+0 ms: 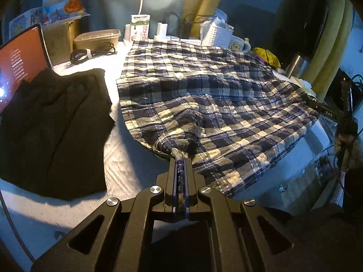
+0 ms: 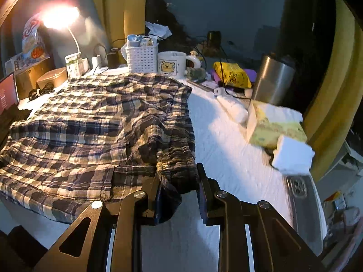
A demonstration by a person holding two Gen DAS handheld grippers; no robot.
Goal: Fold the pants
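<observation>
The left tool (image 1: 180, 158) is clamped tight on the plaid pants (image 1: 204, 95), while the right tool (image 2: 179, 176), partly open, grips their bunched waistband. Far ahead of it stands a bear-printed mug (image 2: 171, 64); its lettering is unreadable, as is the milk carton's (image 1: 140, 27).

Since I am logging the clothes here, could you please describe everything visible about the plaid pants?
The plaid pants are thin, wrinkled cloth checked in dark blue, cream and tan. They lie spread across the white table, partly draped and bunched. The left gripper pinches one near edge; the right gripper holds the gathered waistband.

Left gripper (image 1: 180, 158) jaws clamped tight; right gripper (image 2: 179, 176) jaws gripping, partly apart.
</observation>
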